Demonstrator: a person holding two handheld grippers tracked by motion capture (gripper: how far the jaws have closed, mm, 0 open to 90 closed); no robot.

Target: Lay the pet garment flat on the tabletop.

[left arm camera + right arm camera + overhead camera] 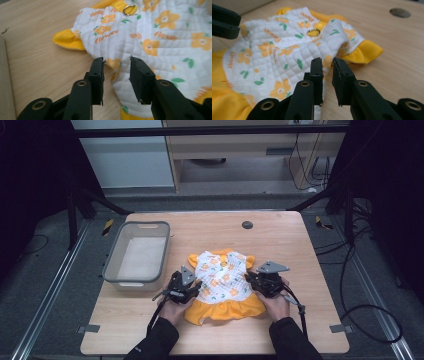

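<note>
Dress (pixel 222 282) flat on the bench (pixel 300 255), white quilted body with orange flower print, yellow collar at the far end, yellow ruffle hem at the near end. All positions below are relative to the dress.

Grey bin (pixel 137 254) just off its left side, not touching. Dark round hole (pixel 247 225) in the bench beyond the collar.

Left gripper (pixel 192 287) at the left edge, about mid-body. In the left gripper view its fingers (pixel 98 72) are spread, with the fabric edge lying in the gap; pads not pressing on it. Yellow sleeve (pixel 67 40) sticks out past them, metal D-ring (pixel 129 9) further up near the collar.

Right gripper (pixel 252 280) at the right edge, opposite. In the right gripper view its fingers (pixel 317 72) are narrowly apart, a raised fold of the white fabric right at the tips; gap is visible, no clear pinch.

Both hands low on the bench, either side of the hem.
</note>
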